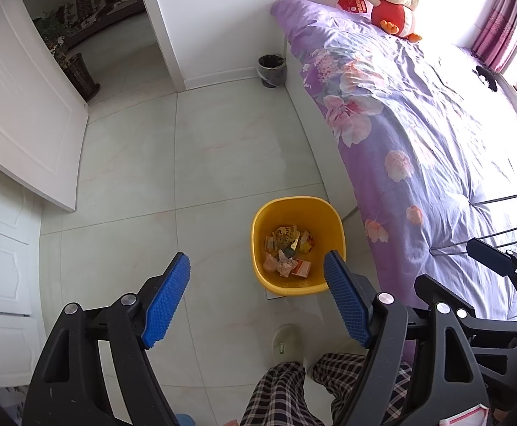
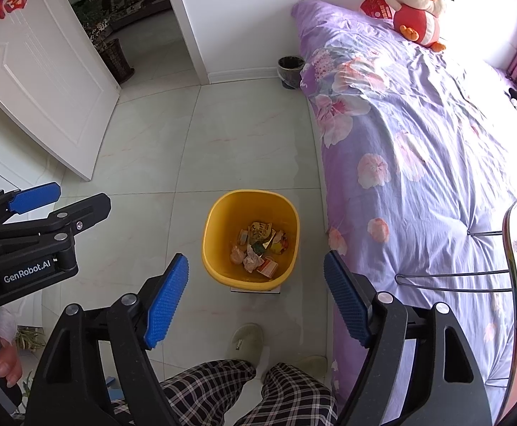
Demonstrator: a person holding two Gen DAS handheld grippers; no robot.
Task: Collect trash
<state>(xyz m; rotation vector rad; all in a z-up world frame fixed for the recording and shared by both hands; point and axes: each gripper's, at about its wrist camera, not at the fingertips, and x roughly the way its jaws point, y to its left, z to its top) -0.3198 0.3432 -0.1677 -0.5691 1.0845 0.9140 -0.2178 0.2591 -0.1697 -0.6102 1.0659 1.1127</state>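
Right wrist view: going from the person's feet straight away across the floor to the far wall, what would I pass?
Checked trouser legs → pale slipper → yellow bin with wrappers and crumpled paper inside → bare floor tiles → small dark bin beside the bed, at the white wall.

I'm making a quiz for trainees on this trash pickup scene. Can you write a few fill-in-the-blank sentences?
1. The crumpled wrappers lie inside the ____ bin.
2. The plush toy sits on the ____.
3. The jaws of the left gripper and the right gripper stand ____.

Missing words: yellow; bed; open
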